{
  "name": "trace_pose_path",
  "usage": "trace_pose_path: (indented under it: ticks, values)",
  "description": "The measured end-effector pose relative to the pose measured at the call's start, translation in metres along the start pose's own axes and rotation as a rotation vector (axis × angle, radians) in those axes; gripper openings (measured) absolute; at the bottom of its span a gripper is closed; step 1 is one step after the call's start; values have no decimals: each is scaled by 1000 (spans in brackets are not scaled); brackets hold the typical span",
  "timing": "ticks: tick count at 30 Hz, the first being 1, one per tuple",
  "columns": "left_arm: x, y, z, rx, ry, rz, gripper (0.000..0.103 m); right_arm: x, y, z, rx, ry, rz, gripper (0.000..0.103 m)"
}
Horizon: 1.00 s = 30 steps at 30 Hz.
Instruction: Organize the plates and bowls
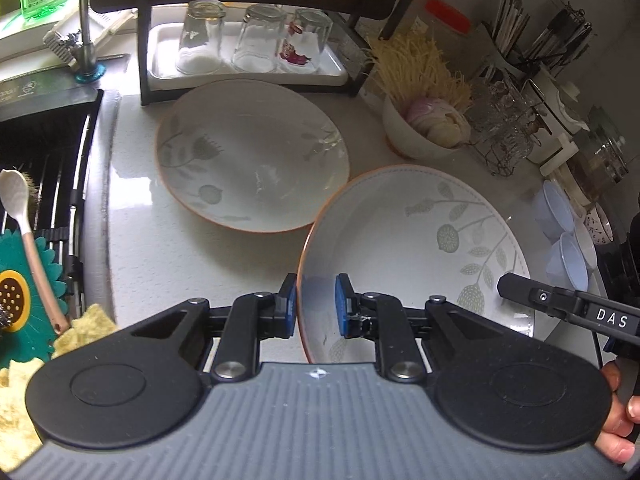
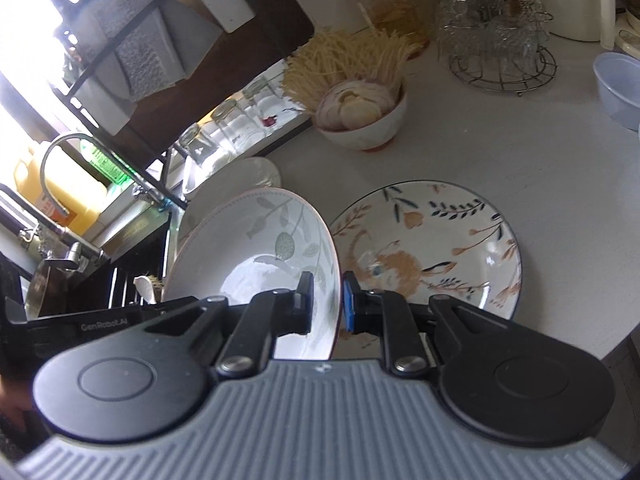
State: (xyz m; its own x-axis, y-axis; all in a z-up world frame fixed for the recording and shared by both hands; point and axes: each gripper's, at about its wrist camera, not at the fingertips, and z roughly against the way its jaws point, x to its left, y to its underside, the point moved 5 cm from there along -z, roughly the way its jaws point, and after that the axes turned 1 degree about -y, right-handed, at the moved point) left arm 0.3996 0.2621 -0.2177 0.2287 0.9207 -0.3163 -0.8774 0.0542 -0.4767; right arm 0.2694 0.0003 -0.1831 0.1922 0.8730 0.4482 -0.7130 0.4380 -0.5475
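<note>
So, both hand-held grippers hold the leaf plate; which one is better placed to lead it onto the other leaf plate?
Probably left. The left hand-held gripper grips the held plate on the rim nearest the resting leaf plate; the right hand-held gripper grips the far rim.

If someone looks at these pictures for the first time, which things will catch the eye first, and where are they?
First comes the leaf-patterned plate in the middle, tilted above the white counter, with the left gripper and the right gripper each clamped on its rim at opposite sides. Behind it a matching plate lies flat on the counter, and to its right, in the right wrist view, lies a plate with orange flowers.
</note>
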Motion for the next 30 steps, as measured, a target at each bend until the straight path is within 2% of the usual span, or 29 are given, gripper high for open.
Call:
trace_pose_path:
  ticks: [6, 10, 15, 30]
  values:
    - [-27, -4, -21, 23, -2, 10, 20, -32, -14, -2, 21, 10, -9, 18]
    - [-42, -7, -34, 37, 20, 56, 20, -48, -22, -5, 43, 57, 4, 18]
    - [-58, -10, -49, 52, 9, 74, 20, -66, -30, -9, 58, 71, 12, 18]
    - [-89, -5, -76, 110, -33, 17, 21, -93, -34, -20, 105, 157, 112, 18]
